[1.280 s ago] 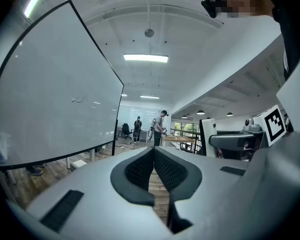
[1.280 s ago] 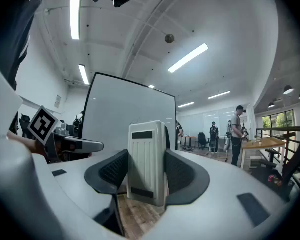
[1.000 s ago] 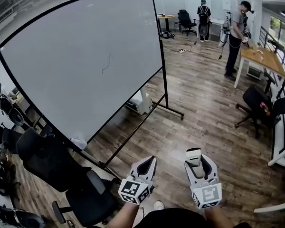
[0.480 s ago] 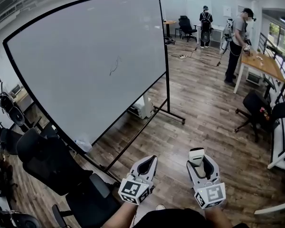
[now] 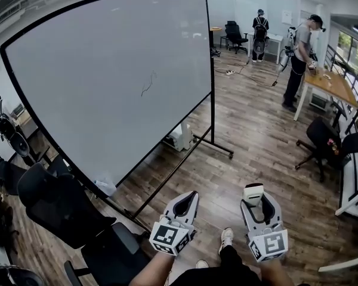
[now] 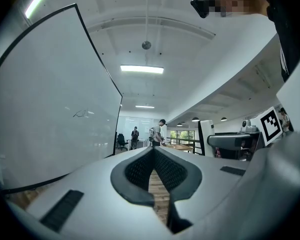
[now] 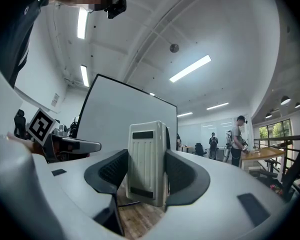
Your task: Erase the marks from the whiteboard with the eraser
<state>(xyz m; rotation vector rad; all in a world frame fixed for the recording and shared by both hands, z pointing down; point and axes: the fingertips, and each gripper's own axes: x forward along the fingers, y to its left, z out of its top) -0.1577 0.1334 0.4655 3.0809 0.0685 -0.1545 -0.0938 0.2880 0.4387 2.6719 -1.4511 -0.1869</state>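
A large wheeled whiteboard (image 5: 107, 82) stands ahead and to the left, with one small dark scribble (image 5: 147, 83) near its middle. That scribble (image 6: 80, 113) also shows faintly in the left gripper view. My right gripper (image 5: 255, 196) is shut on a white ribbed eraser (image 7: 147, 163), whose top (image 5: 253, 193) pokes out between the jaws in the head view. My left gripper (image 5: 188, 202) is shut and holds nothing; its jaws (image 6: 153, 169) meet at the tips. Both grippers hang low in front of me, well short of the board.
Black office chairs (image 5: 65, 210) crowd the floor at the lower left, by the board's near foot. The board's metal base (image 5: 218, 149) juts onto the wooden floor. Two people (image 5: 301, 52) stand at the back by a wooden table (image 5: 334, 85). Another black chair (image 5: 322, 139) sits at the right.
The view has drifted forward and slightly right, so the whiteboard looms larger. Both grippers keep their pose and hold; my shoe now shows between them.
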